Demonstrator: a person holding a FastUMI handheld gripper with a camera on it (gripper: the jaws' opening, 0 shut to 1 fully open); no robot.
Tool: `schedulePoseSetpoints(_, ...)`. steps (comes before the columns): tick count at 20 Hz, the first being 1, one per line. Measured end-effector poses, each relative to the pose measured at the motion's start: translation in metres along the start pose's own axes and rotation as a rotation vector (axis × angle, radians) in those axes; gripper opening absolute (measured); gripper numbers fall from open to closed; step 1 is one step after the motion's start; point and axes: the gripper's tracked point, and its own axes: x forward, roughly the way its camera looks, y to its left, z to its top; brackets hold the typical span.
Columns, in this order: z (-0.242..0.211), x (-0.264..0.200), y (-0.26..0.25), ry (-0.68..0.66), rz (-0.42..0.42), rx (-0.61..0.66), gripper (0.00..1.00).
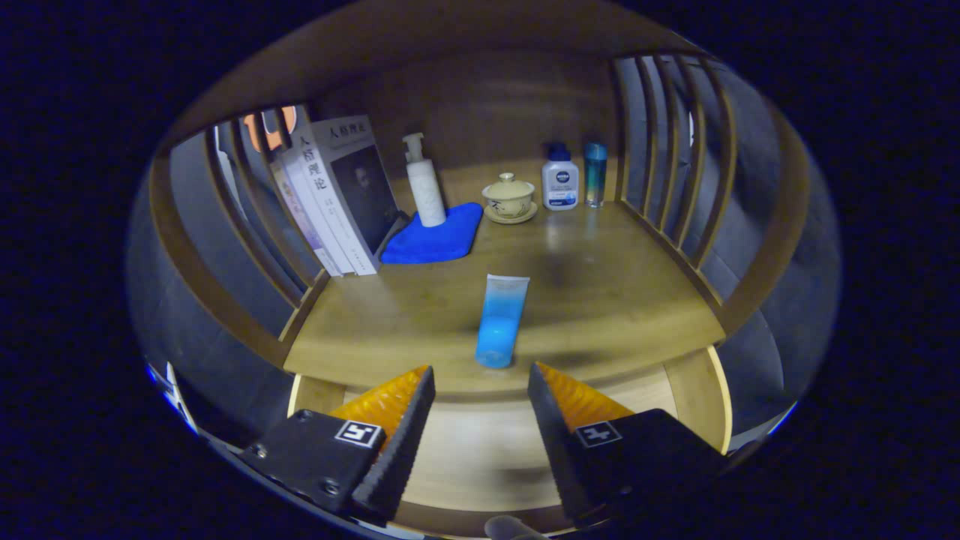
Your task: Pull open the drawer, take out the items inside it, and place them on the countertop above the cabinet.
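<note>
The gripper (pixel 480 386) is held wide apart and empty above the pulled-out drawer (pixel 694 382); a blue tube (pixel 501 321) is seen lying on the countertop (pixel 615 300) just ahead.

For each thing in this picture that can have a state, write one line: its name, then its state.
gripper: open, holding nothing, above the drawer.
drawer: pulled open.
blue tube: lying flat on the countertop, just ahead of the fingers.
books: upright, leaning on the side rail.
pump bottle: upright on the blue cloth.
lidded cup: lid on.
</note>
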Motion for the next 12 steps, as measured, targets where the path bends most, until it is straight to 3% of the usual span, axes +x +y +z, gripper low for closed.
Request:
schedulePoseSetpoints(5, -0.037, -0.054, 0.002, -0.146, 0.054, 0.039, 0.83)
schedulePoseSetpoints(9, -0.061, -0.098, -0.011, -0.318, 0.009, -0.021, 0.84)
schedulePoseSetpoints(11, -0.076, -0.115, -0.012, -0.376, 0.002, -0.04, 1.0)
schedulePoseSetpoints(12, -0.084, -0.124, -0.013, -0.4, 0.005, -0.037, 0.98)
